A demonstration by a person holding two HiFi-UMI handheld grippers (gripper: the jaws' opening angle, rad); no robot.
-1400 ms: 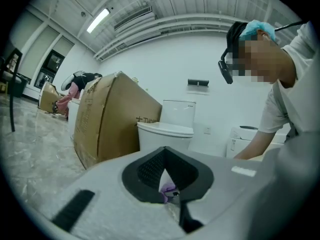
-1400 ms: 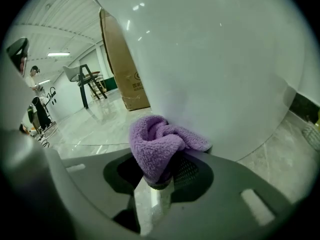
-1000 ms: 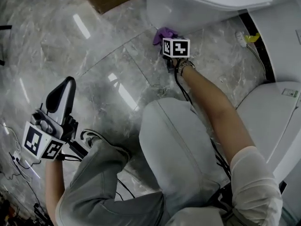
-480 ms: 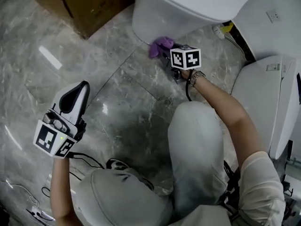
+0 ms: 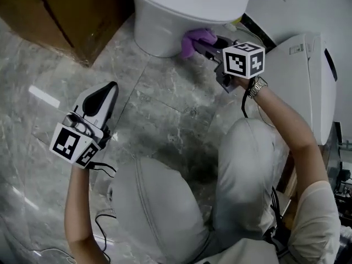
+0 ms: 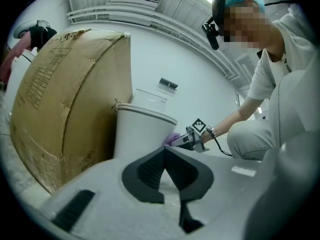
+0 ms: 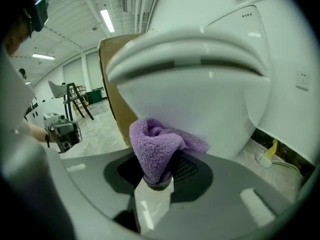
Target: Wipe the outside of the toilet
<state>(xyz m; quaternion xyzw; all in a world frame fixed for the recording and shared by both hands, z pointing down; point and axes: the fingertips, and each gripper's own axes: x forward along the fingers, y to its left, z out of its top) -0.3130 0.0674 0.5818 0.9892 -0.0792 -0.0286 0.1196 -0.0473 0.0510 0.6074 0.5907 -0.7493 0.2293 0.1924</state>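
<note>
The white toilet (image 5: 165,15) stands at the top of the head view, and its bowl fills the right gripper view (image 7: 200,99). My right gripper (image 5: 212,47) is shut on a purple cloth (image 5: 198,39), and the cloth (image 7: 155,144) is pressed against the lower outside of the bowl. My left gripper (image 5: 104,99) hangs over the marble floor at the left, shut with nothing in it and well apart from the toilet. Its view looks past the jaws (image 6: 164,154) to the toilet (image 6: 140,131) and the purple cloth (image 6: 172,139).
A cardboard box (image 5: 66,10) stands close to the toilet's left side. Another white toilet-like fixture (image 5: 308,76) is at the right. A white hose with a yellow part (image 7: 270,151) lies by the wall. The person's knees (image 5: 247,164) crouch over the grey marble floor.
The right gripper has carried the purple cloth along the toilet's base toward its right side. The head view has swung, and the left gripper stays low over the floor.
</note>
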